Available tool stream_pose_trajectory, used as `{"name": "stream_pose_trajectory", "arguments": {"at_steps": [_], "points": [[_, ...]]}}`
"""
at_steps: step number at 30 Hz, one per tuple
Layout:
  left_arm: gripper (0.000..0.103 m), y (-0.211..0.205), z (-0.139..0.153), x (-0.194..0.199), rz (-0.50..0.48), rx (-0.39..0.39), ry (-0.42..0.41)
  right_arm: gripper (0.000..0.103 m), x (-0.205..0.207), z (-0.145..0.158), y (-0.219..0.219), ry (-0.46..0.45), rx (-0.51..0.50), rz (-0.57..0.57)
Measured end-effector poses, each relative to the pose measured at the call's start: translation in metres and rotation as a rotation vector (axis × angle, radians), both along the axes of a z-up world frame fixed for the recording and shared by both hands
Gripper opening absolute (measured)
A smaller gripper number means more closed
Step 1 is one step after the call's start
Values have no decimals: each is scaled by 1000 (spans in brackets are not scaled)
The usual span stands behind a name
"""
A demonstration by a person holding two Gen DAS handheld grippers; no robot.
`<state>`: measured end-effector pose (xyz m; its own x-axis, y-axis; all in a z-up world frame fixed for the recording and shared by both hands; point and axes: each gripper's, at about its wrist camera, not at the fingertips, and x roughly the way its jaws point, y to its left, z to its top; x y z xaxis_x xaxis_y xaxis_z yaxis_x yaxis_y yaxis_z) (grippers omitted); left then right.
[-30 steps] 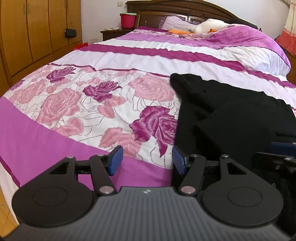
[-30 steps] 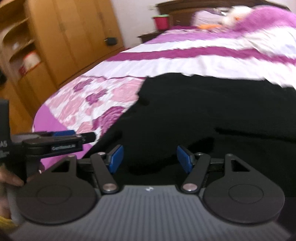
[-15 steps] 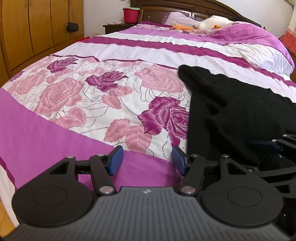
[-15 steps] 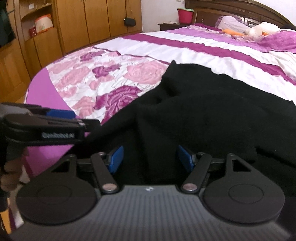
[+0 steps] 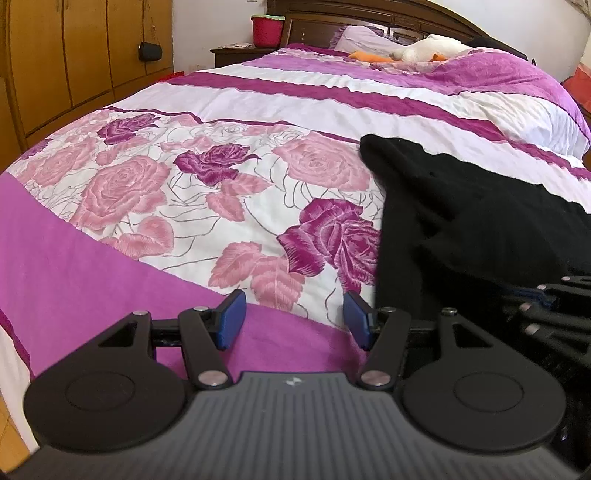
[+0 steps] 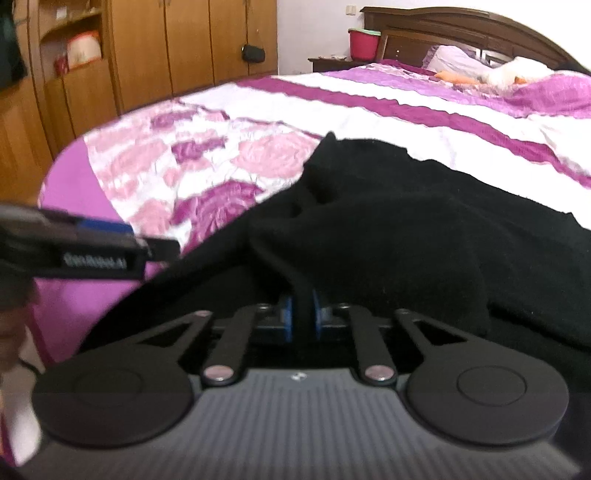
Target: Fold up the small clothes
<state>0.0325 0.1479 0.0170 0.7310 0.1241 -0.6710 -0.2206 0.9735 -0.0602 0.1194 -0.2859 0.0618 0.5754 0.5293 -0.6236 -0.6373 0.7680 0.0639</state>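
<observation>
A black garment (image 6: 424, 221) lies crumpled on the bed near its foot edge; in the left wrist view the black garment (image 5: 472, 221) fills the right side. My right gripper (image 6: 303, 314) is shut on a fold of its near edge, the cloth pinched between the blue pads. My left gripper (image 5: 291, 317) stands open over the purple band of the bedspread, just left of the garment, with nothing between its fingers. The left gripper (image 6: 107, 236) also shows at the left in the right wrist view; the right gripper (image 5: 546, 299) shows dark at the right edge of the left wrist view.
The bedspread (image 5: 184, 192) has pink and purple roses, with purple and white stripes farther up. A soft toy (image 5: 428, 48) and pillows lie at the headboard. A red bucket (image 5: 267, 29) stands on a nightstand. Wooden wardrobes (image 6: 166, 48) line the left wall.
My right gripper closed on the garment's near edge, pulling a ridge of cloth up between its pads. The left gripper stayed open, nearly in place.
</observation>
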Motion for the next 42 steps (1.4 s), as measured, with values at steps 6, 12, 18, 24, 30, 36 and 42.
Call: {"name": "stream_pose_trajectory", "arguments": {"at_steps": [6, 12, 18, 24, 30, 36, 42], "points": [[64, -4, 12, 4, -9, 9, -28, 10, 1, 34, -27, -30, 138, -29], [64, -17, 25, 15, -48, 30, -58, 10, 17, 61, -70, -51, 243, -153], [64, -35, 37, 30, -103, 45, -80, 10, 33, 68, -124, -80, 313, -307], [64, -53, 41, 46, -148, 78, -85, 10, 45, 56, -174, -79, 337, -461], [64, -63, 35, 61, -149, 80, -77, 9, 60, 27, -215, -40, 332, -609], [64, -72, 26, 78, -150, 81, -50, 9, 71, -2, -238, 38, 271, -629], [64, -78, 24, 90, -161, 88, -49, 12, 77, 4, -242, 31, 296, -572]]}}
